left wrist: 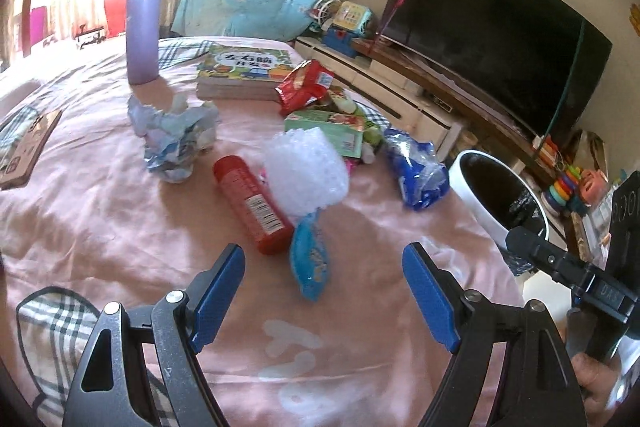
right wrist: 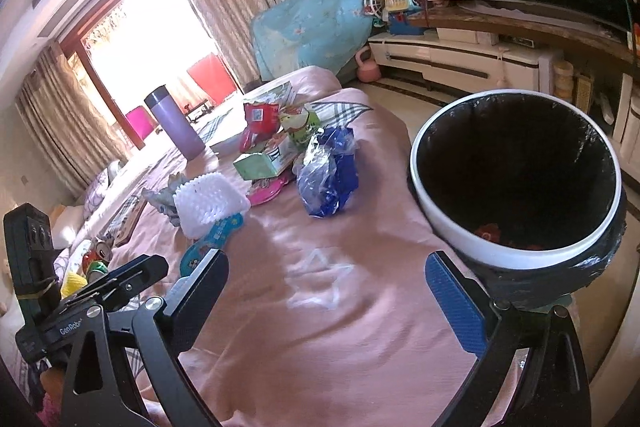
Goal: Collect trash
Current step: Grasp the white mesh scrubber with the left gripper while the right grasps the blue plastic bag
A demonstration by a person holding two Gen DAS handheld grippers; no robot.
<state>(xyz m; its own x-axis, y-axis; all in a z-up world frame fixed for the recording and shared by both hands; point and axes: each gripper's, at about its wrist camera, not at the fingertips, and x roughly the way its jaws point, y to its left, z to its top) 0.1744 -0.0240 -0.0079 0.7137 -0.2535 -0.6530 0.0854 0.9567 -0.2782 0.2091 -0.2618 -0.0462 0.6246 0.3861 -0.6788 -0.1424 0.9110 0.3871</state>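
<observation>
Both my left gripper (left wrist: 324, 291) and right gripper (right wrist: 326, 291) gape wide, empty. Risk: the red bottle (left wrist: 252, 205) rolls off the pink bedsheet (left wrist: 100, 211), missing the bin (right wrist: 516, 179).

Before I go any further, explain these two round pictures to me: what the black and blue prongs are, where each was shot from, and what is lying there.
Each picture comes from a camera fixed on a hand-held claw, looking along its two blue-padded fingers. One shows the left claw, the other the right claw. Both are open and hold nothing. Below lies a pink bedspread strewn with trash: a red bottle on its side, white bubble wrap, a crumpled blue bag, a red snack packet. A purple flask stands upright. The white bin, lined in black, waits at the bed's edge.
</observation>
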